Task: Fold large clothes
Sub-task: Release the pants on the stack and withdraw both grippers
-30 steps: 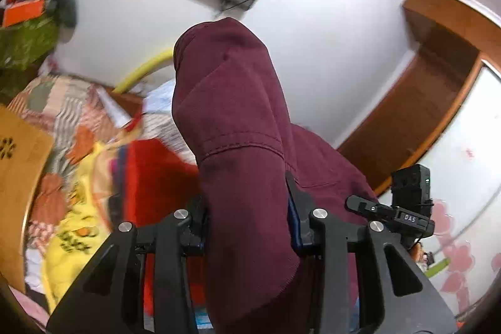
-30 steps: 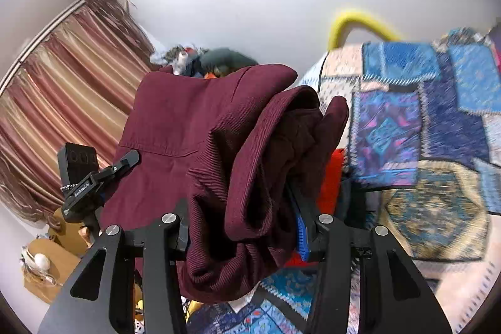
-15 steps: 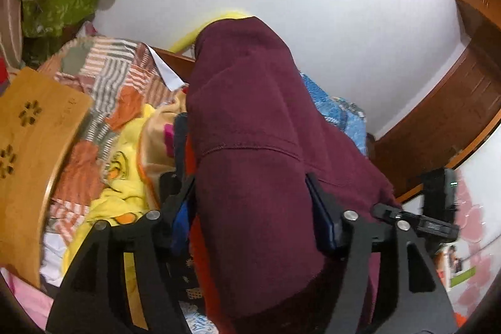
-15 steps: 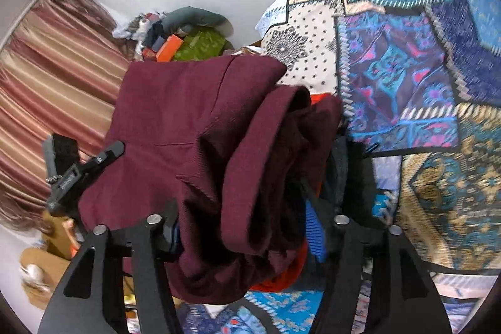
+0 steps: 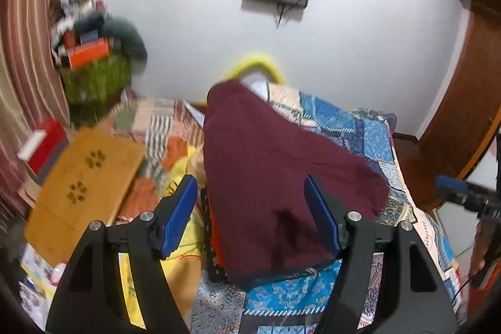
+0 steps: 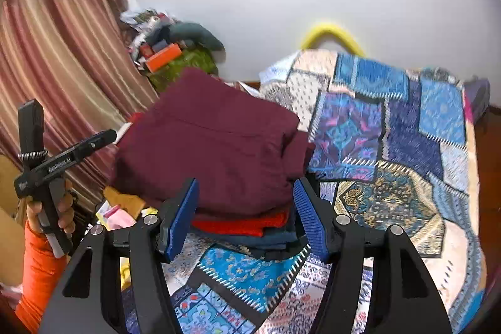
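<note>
**Letting go: the maroon garment is on the pile**

Resting on top of the stack, the folded maroon garment (image 6: 216,146) is no longer pinched in either of my grippers. A second ago both sets of pads were clamped into its bunched cloth; now my left gripper (image 5: 250,212) and my right gripper (image 6: 245,213) stand with jaws apart, blue pads clear of the fabric on each side. I judge this fold finished and delivered, so the next piece can be fetched.

The garment is a heavy, matte woven cloth with a stitched seam across its upper face; its near edge slumps softly over the layers beneath, and the far corner still humps up a little. Under it lie a red folded piece (image 6: 247,224) and a dark blue one (image 6: 269,240), flat and neatly edged. The stack sits on a patchwork bedspread (image 6: 391,146), blue and busily printed. In the right wrist view, my left hand (image 6: 51,212) in an orange sleeve holds its gripper's handle beside the striped curtain (image 6: 53,52).
</note>
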A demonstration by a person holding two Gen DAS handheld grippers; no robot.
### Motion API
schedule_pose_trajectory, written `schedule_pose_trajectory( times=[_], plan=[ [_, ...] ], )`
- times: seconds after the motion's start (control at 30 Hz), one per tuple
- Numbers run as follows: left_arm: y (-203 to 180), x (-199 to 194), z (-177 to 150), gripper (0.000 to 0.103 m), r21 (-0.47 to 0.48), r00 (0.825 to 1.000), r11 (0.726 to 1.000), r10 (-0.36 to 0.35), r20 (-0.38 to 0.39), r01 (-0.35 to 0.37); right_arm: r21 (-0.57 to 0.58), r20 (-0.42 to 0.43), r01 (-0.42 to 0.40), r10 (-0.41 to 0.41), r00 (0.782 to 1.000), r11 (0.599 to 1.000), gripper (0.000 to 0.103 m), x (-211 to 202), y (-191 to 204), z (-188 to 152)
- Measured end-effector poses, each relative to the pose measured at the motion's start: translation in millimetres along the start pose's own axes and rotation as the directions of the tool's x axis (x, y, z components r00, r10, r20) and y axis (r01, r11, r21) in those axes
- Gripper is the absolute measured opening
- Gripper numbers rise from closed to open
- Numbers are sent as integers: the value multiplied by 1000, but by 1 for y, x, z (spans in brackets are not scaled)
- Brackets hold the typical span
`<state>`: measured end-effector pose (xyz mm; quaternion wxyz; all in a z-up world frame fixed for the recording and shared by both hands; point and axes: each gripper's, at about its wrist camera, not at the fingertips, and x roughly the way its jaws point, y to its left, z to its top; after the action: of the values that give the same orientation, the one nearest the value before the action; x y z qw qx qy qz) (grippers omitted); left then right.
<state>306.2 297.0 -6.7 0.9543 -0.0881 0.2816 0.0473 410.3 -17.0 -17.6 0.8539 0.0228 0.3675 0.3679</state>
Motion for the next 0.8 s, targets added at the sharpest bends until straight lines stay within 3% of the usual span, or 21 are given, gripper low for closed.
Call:
schedule_pose_trajectory(
  times=[0.2,0.33,0.47,0.67,0.8],
  plan=[
    [-38,-81,-16,69,63,991,998,-8,134,-1,-47,146,-14,20,989,999,59,-66,31,-14],
    [-62,-140,-29,69,88,968,994,-87,236,68,-92,271,3,22,962,996,60,-111,55,-27],
    [-83,-192,-45,69,113,928,990,-123,351,89,-128,378,-2,51,924,992,64,-149,77,-45],
    [-110,-247,-83,69,126,854,992,-46,518,-23,-182,532,60,47,845,982,67,-191,112,-79],
    [-119,-265,-106,70,128,823,990,-28,567,-55,-181,598,125,8,802,975,72,-199,128,-98]
  ],
)
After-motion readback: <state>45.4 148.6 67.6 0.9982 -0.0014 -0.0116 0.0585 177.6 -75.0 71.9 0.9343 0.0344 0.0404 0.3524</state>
